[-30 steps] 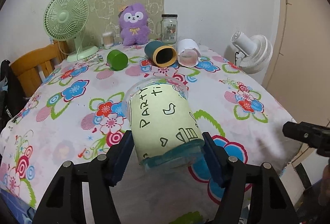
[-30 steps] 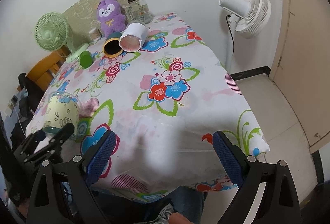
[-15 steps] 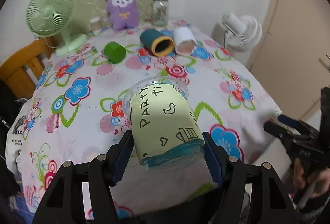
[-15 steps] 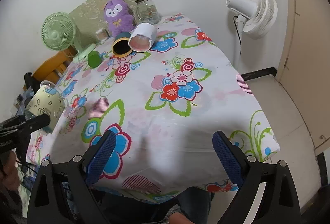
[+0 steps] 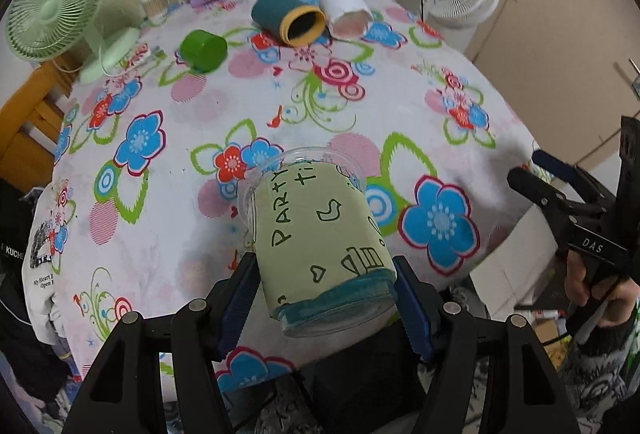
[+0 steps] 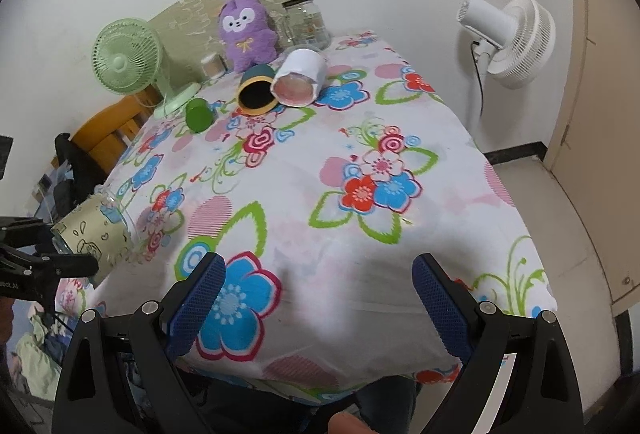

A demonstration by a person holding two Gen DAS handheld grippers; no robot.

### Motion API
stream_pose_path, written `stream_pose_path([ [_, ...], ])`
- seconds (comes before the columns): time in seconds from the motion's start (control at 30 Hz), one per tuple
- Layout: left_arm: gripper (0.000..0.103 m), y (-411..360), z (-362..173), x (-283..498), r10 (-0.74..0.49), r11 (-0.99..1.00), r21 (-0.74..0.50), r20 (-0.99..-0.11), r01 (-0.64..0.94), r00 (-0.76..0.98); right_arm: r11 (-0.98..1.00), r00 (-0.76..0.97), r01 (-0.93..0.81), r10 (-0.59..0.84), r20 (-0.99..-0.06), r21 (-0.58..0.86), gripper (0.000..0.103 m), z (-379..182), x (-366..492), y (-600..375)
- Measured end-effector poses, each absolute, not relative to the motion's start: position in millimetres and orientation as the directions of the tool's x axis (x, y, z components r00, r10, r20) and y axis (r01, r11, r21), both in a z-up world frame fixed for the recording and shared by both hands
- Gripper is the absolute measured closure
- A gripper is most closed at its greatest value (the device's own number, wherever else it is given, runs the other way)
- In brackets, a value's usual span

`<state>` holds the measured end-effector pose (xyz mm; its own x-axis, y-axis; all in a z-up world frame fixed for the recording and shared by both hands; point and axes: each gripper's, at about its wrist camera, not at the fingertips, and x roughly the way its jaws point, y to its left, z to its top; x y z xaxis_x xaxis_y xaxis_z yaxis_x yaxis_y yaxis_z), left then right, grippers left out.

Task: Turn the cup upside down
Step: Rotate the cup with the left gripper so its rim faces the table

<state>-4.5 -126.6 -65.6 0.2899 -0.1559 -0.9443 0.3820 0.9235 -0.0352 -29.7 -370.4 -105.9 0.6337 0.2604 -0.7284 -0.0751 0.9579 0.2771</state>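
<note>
Left wrist view. The left gripper (image 5: 326,298) is clamping the cup (image 5: 320,246) near its base, lifted clear above the table's near edge. The cup is lying tilted, its clear rim pointing away toward the table, its teal-banded base facing the camera; a pale green sleeve is showing "PARTY" and doodles. The floral tablecloth (image 5: 248,102) is covering the table. At the far end a green cup (image 5: 203,50), a teal cup (image 5: 288,19) and a white cup (image 5: 347,10) are lying on their sides.

Right wrist view. The right gripper (image 6: 318,304) is hanging over the near table edge, fingers spread wide, holding nothing. The cup (image 6: 94,232) is showing at far left, off the table's corner. A white fan (image 6: 510,38) is standing beside the table.
</note>
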Motion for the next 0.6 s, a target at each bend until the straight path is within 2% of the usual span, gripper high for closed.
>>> stream_pose_path([
  [0.13, 0.035, -128, -65, -1, -0.129, 0.910, -0.029, -0.968, 0.414, 0.216, 0.958, 0.630, -0.095, 0.268, -0.729, 0.270, 0.007, -105, -26, -364],
  [0.33, 0.035, -133, -82, 10, -0.097, 0.886, -0.080, -0.995, 0.457, 0.014, 0.957, 0.621, -0.103, 0.275, -0.734, 0.272, 0.007, -107, -23, -360],
  [0.6, 0.035, -137, -93, 38, -0.078, 0.903, -0.082, -0.997, 0.422, -0.028, 0.958, 0.606, -0.116, 0.279, -0.745, 0.264, 0.007, -111, -22, -354],
])
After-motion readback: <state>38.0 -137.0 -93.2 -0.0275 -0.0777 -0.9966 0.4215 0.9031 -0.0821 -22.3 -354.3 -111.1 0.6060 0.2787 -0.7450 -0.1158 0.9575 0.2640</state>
